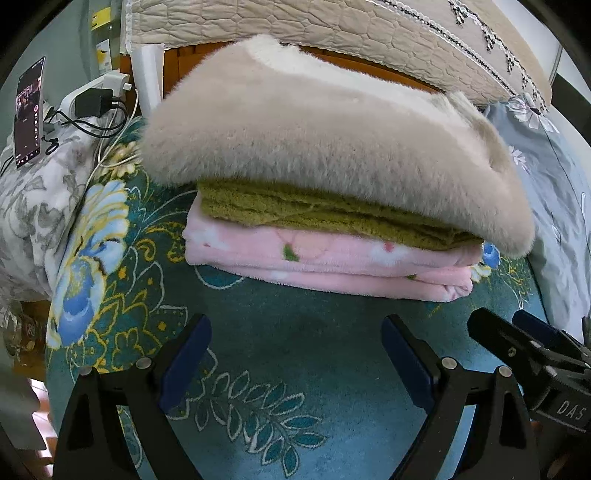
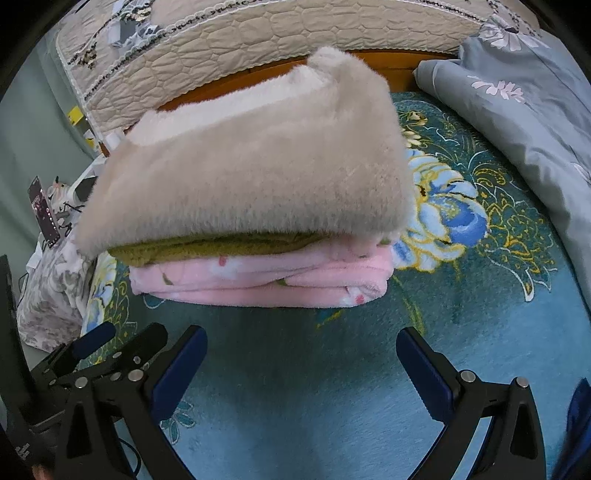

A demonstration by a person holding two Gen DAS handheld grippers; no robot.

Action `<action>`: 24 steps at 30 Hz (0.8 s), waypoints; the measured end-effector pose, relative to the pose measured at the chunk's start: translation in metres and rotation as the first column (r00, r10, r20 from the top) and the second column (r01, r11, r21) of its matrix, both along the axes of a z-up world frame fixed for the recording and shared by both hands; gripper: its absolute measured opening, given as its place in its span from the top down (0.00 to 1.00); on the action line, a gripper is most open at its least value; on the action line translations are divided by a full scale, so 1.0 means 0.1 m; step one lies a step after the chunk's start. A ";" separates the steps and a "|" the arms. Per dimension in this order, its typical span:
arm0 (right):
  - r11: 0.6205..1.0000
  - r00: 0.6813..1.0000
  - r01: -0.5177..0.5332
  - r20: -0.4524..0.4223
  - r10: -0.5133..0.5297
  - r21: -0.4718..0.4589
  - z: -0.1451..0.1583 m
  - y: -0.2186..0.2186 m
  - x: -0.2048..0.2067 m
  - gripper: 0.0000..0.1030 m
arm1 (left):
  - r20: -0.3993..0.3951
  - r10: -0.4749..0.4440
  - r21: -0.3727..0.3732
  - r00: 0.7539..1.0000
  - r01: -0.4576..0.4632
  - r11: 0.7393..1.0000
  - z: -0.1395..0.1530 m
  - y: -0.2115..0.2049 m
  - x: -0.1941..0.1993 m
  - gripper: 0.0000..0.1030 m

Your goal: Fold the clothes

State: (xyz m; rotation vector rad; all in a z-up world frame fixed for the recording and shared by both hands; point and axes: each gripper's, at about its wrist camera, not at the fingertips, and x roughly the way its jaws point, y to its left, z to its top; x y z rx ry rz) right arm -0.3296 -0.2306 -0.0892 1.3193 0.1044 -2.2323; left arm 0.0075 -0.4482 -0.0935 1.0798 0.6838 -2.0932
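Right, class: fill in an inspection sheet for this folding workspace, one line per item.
Surface: teal floral bedspread.
Job's things: folded stack, beige fluffy garment on olive knit on pink fleece.
Clutter: phone propped at the left.
Grippers: left gripper and right gripper open, holding nothing.
Cables: chargers plugged in, leads trailing.
Surroundings: quilted headboard cover, grey floral duvet.

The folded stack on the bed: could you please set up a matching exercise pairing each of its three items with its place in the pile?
Column one:
1. beige fluffy garment
2. olive green knit
3. pink floral fleece

Column two:
A. bottom, on the teal bedspread
B. top
C. middle

Pairs: 1-B, 2-C, 3-A.
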 end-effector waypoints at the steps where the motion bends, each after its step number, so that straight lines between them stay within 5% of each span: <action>1: 1.000 1.000 -0.001 0.000 0.001 0.001 0.00 0.00 0.00 0.00 | 0.000 0.000 0.001 1.000 0.000 1.000 -0.02 -0.01 -0.03 0.09; 24: 1.000 1.000 -0.005 0.016 0.005 0.012 -0.04 -0.04 -0.01 0.00 | -0.004 0.000 -0.018 1.000 0.000 1.000 0.03 -0.01 -0.05 0.09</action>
